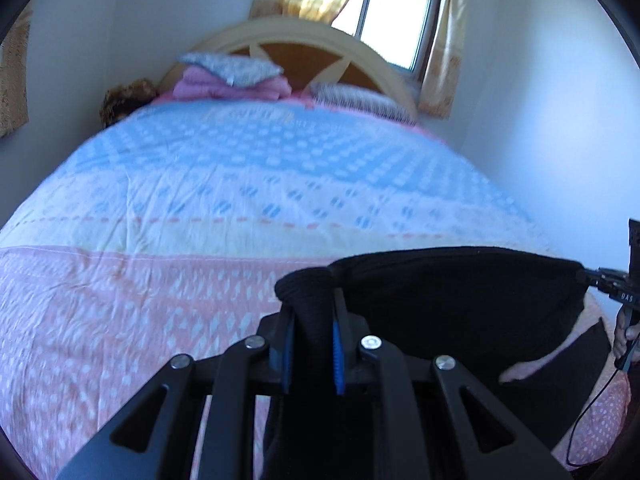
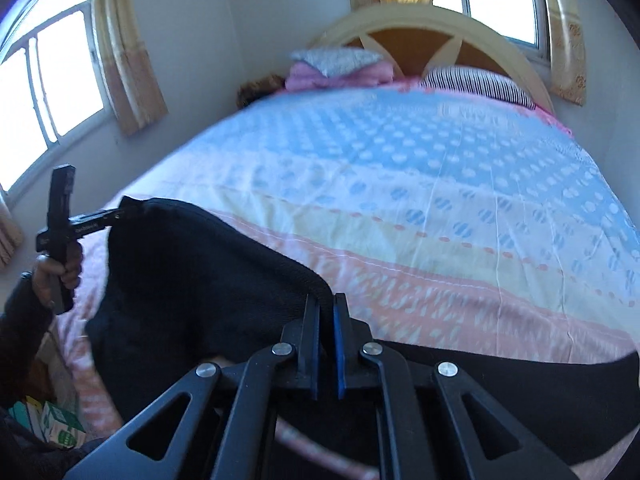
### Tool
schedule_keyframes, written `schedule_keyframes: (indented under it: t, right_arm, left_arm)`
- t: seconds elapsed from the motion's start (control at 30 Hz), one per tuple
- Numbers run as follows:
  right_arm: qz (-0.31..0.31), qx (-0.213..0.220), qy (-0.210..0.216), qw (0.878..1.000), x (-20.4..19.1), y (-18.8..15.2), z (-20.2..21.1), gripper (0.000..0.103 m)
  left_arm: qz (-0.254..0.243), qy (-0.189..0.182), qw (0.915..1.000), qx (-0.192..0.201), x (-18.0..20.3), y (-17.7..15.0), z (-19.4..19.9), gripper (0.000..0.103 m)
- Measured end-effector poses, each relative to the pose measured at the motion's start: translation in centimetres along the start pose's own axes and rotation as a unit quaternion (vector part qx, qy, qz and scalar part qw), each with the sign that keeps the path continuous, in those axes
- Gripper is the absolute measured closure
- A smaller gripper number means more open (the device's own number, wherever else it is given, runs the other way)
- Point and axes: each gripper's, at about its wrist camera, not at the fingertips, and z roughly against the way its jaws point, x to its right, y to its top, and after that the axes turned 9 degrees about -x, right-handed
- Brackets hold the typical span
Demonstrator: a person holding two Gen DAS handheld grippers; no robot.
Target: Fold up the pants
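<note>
Black pants (image 1: 460,300) hang stretched between my two grippers, just above the near end of the bed. In the left wrist view my left gripper (image 1: 314,300) is shut on a bunched end of the fabric. At the far right of that view my right gripper (image 1: 584,276) pinches the other end. In the right wrist view the pants (image 2: 200,280) sag from my right gripper (image 2: 326,298), which is shut on their edge. They run over to my left gripper (image 2: 120,213), held by a hand (image 2: 56,272). The lower part of the pants drops out of sight below the frames.
The bed cover (image 1: 240,184) is blue at the far end and pink near me. A folded pink blanket (image 1: 232,84) and a striped pillow (image 1: 360,102) lie by the headboard (image 1: 304,36). Walls and curtained windows close in both sides. Small boxes (image 2: 60,428) sit by the bed's corner.
</note>
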Motion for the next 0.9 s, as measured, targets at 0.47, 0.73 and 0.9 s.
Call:
schedule_keyframes:
  t: [0.47, 0.73, 0.9]
  right_arm:
    - [0.005, -0.008, -0.015, 1.0, -8.6, -18.4, 2.5, 0.097]
    - [0.012, -0.002, -0.041, 0.999, -9.2, -20.8, 0.7, 0.096]
    - [0.012, -0.017, -0.034, 0.999, -9.5, -21.1, 1.7, 0.076]
  left_arm:
    - [0.042, 0.01, 0.999, 0.006, -0.3, -14.9, 3.7, 0.085]
    - [0.066, 0.028, 0.9973, 0.016, -0.8, -17.0, 4.9, 0.056]
    - [0.07, 0.057, 0.9959, -0.005, -1.2, -18.3, 7.1, 0.031]
